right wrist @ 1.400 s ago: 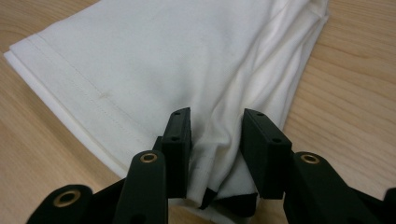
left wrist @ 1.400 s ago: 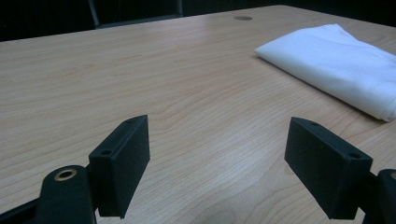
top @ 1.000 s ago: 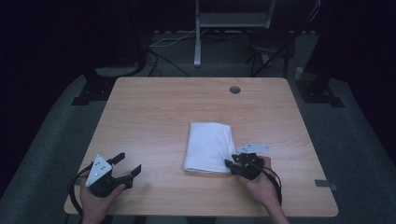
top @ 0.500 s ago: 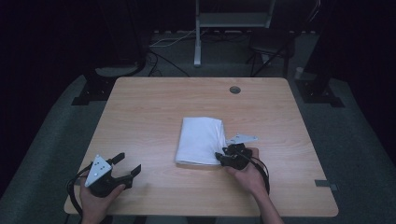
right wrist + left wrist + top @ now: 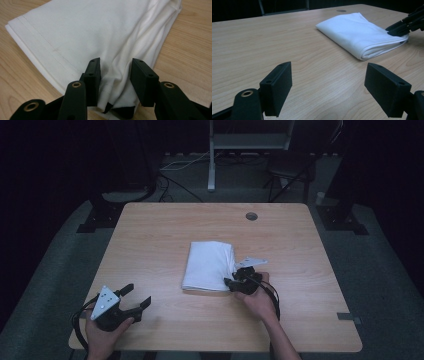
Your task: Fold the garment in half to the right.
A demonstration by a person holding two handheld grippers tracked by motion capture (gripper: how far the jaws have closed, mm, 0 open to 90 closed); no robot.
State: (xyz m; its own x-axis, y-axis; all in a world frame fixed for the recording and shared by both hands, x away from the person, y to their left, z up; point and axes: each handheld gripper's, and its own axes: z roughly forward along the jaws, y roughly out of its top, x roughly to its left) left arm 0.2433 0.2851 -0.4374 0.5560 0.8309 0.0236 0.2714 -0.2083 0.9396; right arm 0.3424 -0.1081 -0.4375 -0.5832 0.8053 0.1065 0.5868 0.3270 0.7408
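on the wooden table (image 5: 165, 240) lies one folded white cloth (image 5: 209, 265), near the middle and a little toward the person's side. two claws are at work, one in each hand. the right claw (image 5: 234, 279) sits at the cloth's near right corner; in the right gripper view its jaws stand partly apart with a fold of the cloth (image 5: 100, 32) bunched between them, the pads close on either side of it, and they have just been opening slightly. the left claw (image 5: 134, 296) rests near the table's front left corner, well apart from the cloth, its jaws spread wide with nothing but bare table between them.
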